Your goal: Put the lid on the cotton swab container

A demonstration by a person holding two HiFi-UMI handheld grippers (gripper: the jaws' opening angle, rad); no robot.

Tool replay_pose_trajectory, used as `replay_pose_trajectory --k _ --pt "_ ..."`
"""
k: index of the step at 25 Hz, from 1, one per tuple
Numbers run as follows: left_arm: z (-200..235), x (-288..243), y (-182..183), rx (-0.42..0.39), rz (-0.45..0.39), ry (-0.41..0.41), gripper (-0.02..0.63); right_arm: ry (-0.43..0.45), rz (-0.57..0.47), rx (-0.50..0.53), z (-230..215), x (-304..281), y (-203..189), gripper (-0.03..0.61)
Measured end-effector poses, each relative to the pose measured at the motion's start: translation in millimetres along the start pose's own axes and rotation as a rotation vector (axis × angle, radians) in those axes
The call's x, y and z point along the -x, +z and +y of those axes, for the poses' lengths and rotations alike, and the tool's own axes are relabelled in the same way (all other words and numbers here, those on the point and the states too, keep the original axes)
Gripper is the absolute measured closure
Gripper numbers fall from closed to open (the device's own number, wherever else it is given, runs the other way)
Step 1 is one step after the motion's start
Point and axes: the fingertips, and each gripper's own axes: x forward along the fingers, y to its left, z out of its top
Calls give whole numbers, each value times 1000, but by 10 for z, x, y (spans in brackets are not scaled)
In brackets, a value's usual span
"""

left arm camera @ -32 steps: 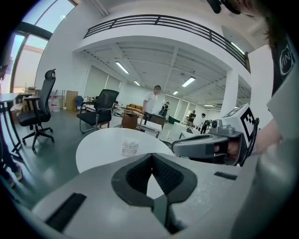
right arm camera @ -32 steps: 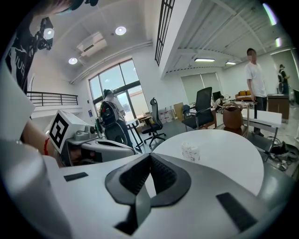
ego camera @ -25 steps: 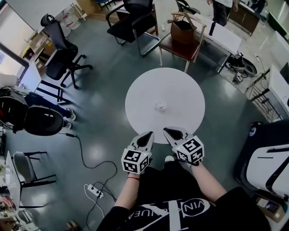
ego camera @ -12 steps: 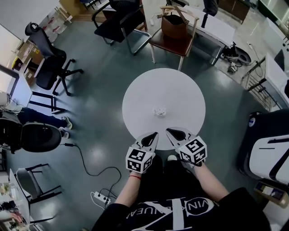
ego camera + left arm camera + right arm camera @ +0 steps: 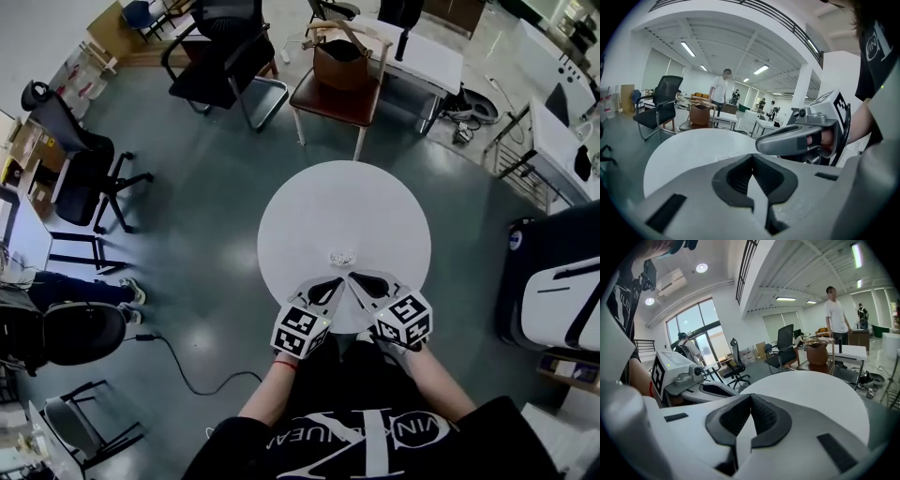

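A: Currently, where does the cotton swab container (image 5: 342,256) lie?

B: On the round worktop (image 5: 309,202), toward its near edge, just ahead of both tips and between them.

A: State of each unit?

B: Left hand-held gripper (image 5: 330,286) and right hand-held gripper (image 5: 360,279): jaws together, nothing between them. Neither is clearly nearer. The container's long axis and its lid are too small to tell. The jaws will probably need opening before contact.

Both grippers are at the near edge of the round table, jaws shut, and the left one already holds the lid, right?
No. The left gripper holds nothing: the left gripper view shows its jaws closed on each other. The rest stands: it and the right gripper are at the near edge of the round table, jaws shut.
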Motion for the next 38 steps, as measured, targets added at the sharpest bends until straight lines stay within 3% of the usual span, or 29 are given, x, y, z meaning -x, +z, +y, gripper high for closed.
replay_pose_trajectory --k 7,14,20,22,28,32,36,38 --pt "220 -43 146 -55 0 -89 607 -85 -12 -32 -82 -187 138 575" --pt "411 -55 49 -101 6 -108 607 -176 -39 -100 -254 -159 111 575" --pt "530 -145 -145 -131 98 -92 579 -226 -35 -144 -455 -56 30 575" --pt "543 -230 -238 -147 153 -92 521 -225 -23 -143 -550 -56 14 575" --pt "619 -453 -459 -188 263 -92 443 -156 46 -89 -749 -186 95 575" --pt "632 -556 -537 -238 332 -81 433 -95 78 -69 -908 -272 208 575" --pt "635 -694 -495 -225 323 -74 430 -60 100 -55 -1076 -359 280 569" --pt "623 -739 -510 -223 323 -77 426 -35 119 -59 -1133 -419 282 515"
